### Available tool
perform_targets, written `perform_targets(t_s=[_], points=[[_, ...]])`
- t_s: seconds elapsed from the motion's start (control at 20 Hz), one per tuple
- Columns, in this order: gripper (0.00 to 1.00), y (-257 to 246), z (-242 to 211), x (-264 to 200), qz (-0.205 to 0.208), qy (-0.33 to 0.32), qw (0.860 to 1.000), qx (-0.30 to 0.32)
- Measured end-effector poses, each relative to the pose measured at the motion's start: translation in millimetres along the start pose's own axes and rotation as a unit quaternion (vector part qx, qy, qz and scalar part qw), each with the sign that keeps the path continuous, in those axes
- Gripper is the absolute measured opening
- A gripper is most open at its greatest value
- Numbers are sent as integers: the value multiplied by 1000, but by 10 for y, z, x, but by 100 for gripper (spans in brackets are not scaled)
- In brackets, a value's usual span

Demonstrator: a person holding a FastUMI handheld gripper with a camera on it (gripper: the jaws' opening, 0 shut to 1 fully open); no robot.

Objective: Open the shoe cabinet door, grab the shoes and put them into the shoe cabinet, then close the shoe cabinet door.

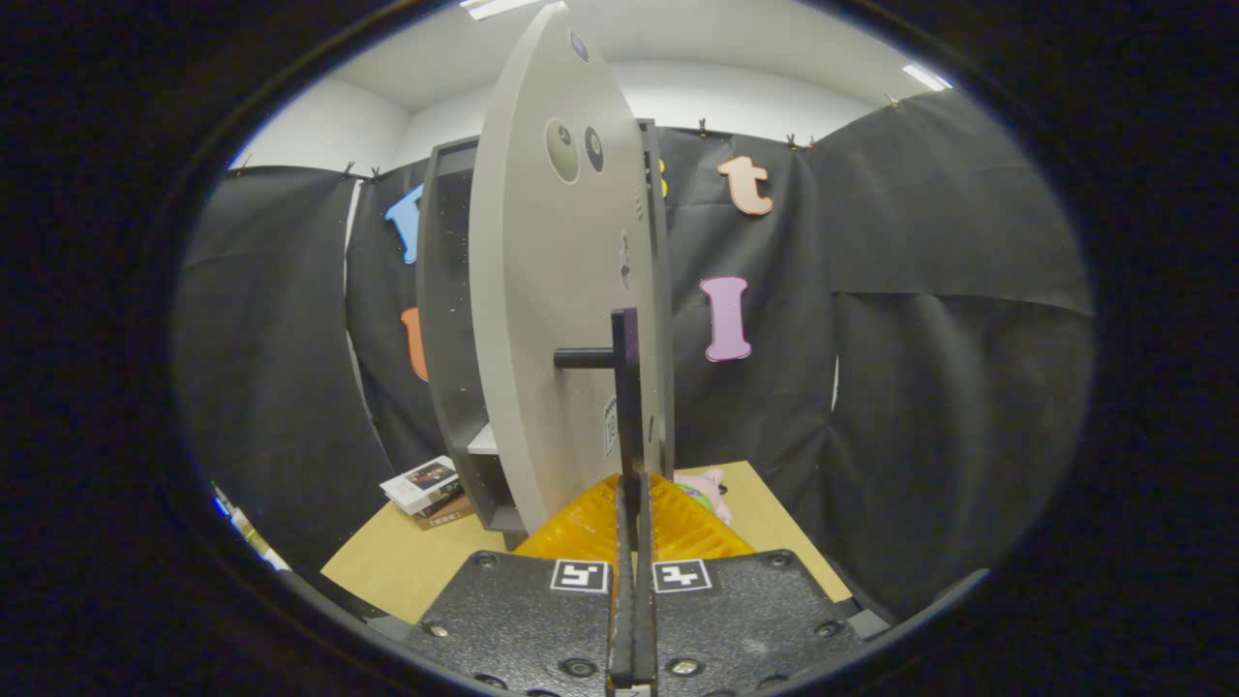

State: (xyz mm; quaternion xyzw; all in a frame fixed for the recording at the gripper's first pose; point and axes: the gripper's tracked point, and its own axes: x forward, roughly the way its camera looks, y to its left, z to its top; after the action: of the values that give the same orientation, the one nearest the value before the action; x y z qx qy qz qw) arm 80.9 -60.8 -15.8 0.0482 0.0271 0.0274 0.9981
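Jaws pressed together, clamped on the lower end of the door handle (626,387).

The gripper (633,581) has its two fingers (622,571) closed flat against each other around the bottom of the dark vertical handle bar, which rises straight up from between them. The pale grey shoe cabinet door (552,290) stands swung open just beyond, edge-on. Behind it is the dark cabinet (445,319) with a shelf visible inside. On the wooden worktop (407,561) a small stack of books (426,489) lies left of the cabinet, and a pink shoe (711,489) lies right of the handle.
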Motion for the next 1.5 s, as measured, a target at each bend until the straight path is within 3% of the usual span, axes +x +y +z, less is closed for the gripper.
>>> perform_targets(t_s=[0.45, 0.75, 1.05, 1.15, 1.25, 1.4, 1.45, 1.5], points=[[4, -836, 101, 77, -21, 4, 1000, 7], [4, -879, 83, 78, 17, 12, 1000, -10], [7, -1043, 124, -209, -16, -3, 1000, -18], [16, -1123, 202, -385, -42, -19, 999, -10], [32, -1068, 217, -560, -41, -26, 999, -6], [76, -967, 189, -812, -46, -27, 998, -16], [78, -904, 149, -873, -49, -28, 998, -23], [88, -837, 137, -936, -51, -31, 998, -27]])
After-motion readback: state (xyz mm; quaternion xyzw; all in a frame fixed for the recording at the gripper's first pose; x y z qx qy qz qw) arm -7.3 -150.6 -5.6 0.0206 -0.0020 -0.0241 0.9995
